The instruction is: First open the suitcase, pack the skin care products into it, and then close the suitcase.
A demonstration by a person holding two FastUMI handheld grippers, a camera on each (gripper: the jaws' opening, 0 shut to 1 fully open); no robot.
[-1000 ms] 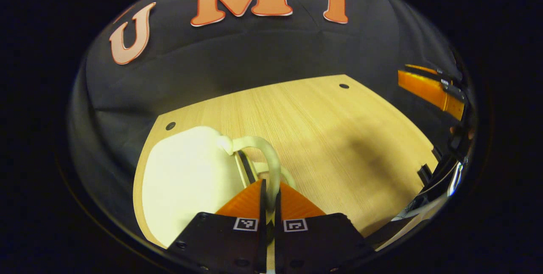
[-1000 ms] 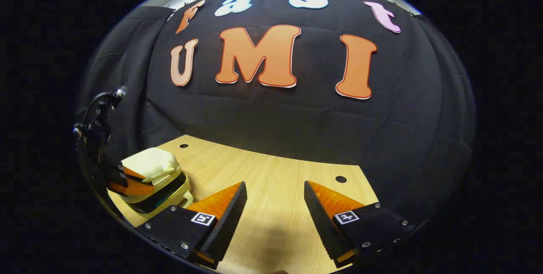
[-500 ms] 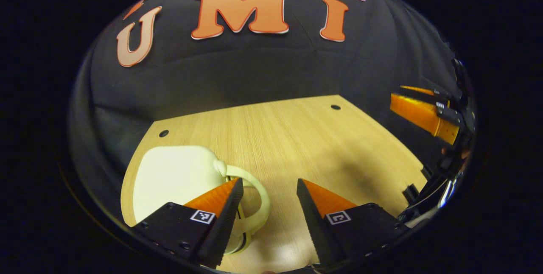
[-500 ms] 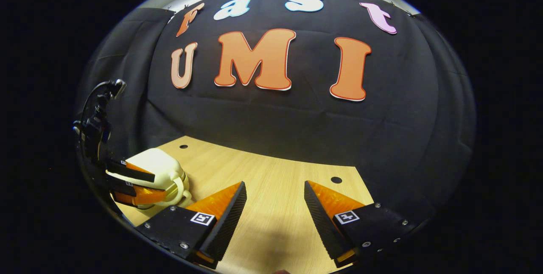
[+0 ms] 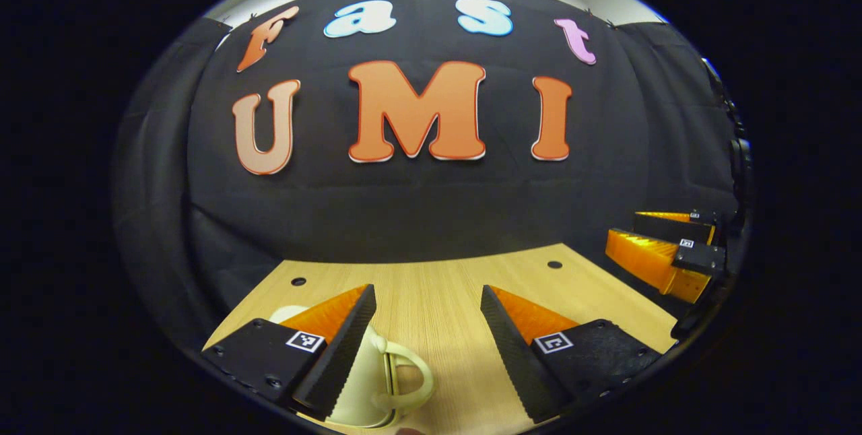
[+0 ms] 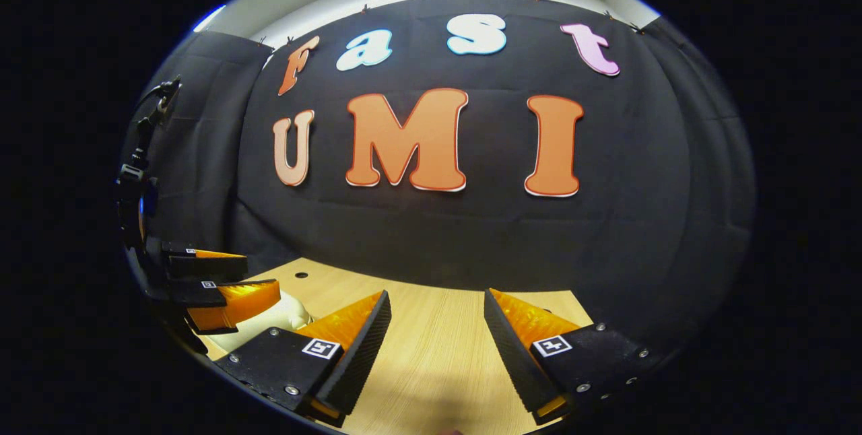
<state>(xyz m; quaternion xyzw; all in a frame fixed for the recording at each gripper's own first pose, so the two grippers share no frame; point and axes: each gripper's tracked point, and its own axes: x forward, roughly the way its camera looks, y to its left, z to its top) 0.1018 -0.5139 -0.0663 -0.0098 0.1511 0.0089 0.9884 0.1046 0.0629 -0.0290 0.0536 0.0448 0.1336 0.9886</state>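
The cream suitcase [image 5: 367, 388] lies shut on the wooden table [image 5: 438, 300], its looped handle [image 5: 411, 371] pointing toward the middle. My left gripper [image 5: 425, 314] hangs open above the handle with nothing between its fingers. In the right gripper view, a part of the suitcase [image 6: 283, 317] peeks out at the lower left, under the left gripper [image 6: 225, 280]. My right gripper [image 6: 436, 317] is open over bare table, apart from the case. It also appears at the right edge of the left gripper view as the right gripper [image 5: 663, 246].
The table [image 6: 431, 361] has small dark holes [image 5: 555, 264] near its back corners. Black cloth wall rises right behind the table's far edge. A dark camera mount [image 6: 138, 172] stands at the left edge of the right gripper view.
My left gripper let go of the suitcase handle, opened wide and lifted back. The lid came down shut. Both views have tilted upward, showing more wall.
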